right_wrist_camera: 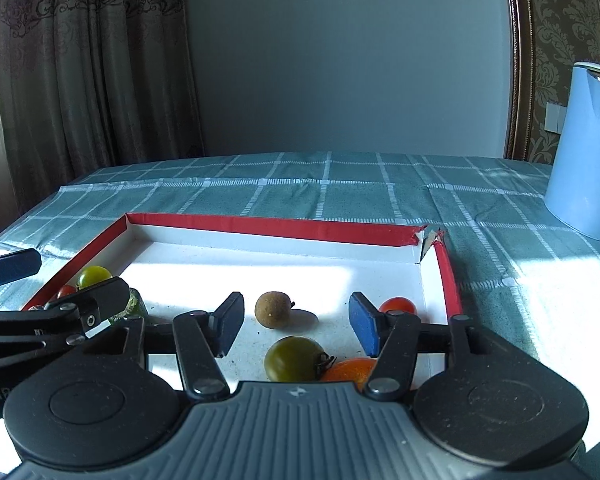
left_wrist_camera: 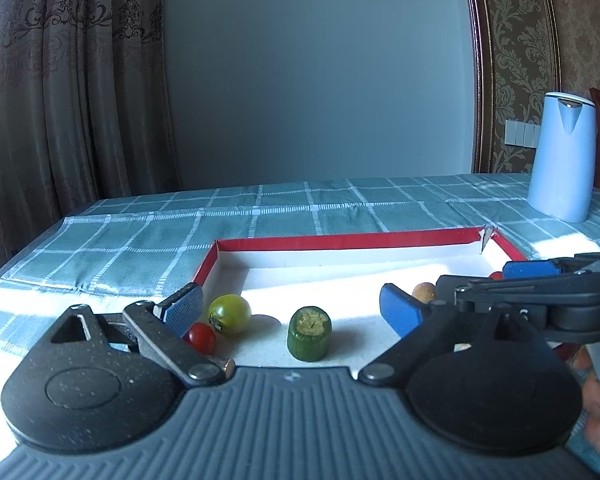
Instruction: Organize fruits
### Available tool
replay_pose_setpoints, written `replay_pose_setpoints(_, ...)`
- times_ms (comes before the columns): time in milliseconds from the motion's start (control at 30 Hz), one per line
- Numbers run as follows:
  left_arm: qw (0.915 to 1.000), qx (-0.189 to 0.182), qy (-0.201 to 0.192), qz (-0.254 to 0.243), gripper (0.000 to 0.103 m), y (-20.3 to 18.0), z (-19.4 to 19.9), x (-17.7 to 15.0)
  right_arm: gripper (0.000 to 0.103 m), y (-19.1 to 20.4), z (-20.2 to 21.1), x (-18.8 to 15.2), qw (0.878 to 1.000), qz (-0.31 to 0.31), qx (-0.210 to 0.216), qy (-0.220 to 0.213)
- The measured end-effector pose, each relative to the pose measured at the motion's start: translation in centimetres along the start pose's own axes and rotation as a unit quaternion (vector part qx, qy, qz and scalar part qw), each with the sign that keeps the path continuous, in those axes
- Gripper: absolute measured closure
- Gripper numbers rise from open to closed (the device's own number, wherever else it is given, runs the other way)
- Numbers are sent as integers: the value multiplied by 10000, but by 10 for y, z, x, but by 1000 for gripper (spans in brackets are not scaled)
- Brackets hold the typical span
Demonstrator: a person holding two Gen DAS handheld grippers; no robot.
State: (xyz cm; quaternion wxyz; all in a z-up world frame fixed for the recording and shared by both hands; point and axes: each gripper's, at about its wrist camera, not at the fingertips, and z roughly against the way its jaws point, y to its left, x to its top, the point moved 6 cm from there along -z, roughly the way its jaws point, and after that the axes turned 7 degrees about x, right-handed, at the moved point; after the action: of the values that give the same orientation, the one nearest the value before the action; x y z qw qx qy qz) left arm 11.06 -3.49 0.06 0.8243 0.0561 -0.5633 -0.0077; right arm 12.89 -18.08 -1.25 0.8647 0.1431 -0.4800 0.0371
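Observation:
A shallow white box with a red rim (left_wrist_camera: 340, 242) (right_wrist_camera: 260, 224) lies on the checked tablecloth and holds the fruits. My left gripper (left_wrist_camera: 296, 312) is open over its left part. A short green cucumber piece (left_wrist_camera: 309, 334) stands upright between the fingers, touching neither. A green tomato (left_wrist_camera: 229, 313) and a red cherry tomato (left_wrist_camera: 200, 337) lie beside the left finger. My right gripper (right_wrist_camera: 298, 326) is open over the right part. A dark green tomato (right_wrist_camera: 294, 359) lies between its fingers, untouched, with a brown round fruit (right_wrist_camera: 273, 309) just beyond. An orange tomato (right_wrist_camera: 350, 370) and a red tomato (right_wrist_camera: 397, 305) lie by the right finger.
A pale blue kettle (left_wrist_camera: 562, 156) (right_wrist_camera: 584, 152) stands at the back right of the table. Curtains hang at the left and a grey wall rises behind. The box's far right corner (right_wrist_camera: 428, 240) is torn. A person's fingers (left_wrist_camera: 596, 400) show at the lower right.

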Motion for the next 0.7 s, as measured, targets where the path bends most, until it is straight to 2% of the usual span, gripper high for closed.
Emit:
replay_pose_setpoints(133, 9998, 131, -129, 24, 0, 5, 17, -6, 34, 0, 19, -4, 9998, -122, 122, -109)
replay_pose_setpoints(300, 9998, 141, -74, 104, 0, 11, 32, -16, 33, 8, 51, -19, 9992, -22, 124, -383)
replay_pose_setpoints(433, 9996, 89, 62, 244, 0, 15, 41, -26, 29, 7, 74, -35, 9980, -169, 257, -548)
replay_pose_setpoints(467, 9996, 100, 80, 239, 0, 16, 44, -28, 26, 7, 77, -39, 9980, -167, 280, -545)
replay_pose_setpoints(567, 9997, 183, 2, 156, 0, 15, 50, -31, 25, 8, 85, -48, 9980, -103, 304, -550)
replay_pose_setpoints(700, 9997, 219, 19, -73, 0, 8, 50, -34, 24, 13, 79, -56, 9991, 19, 300, -301)
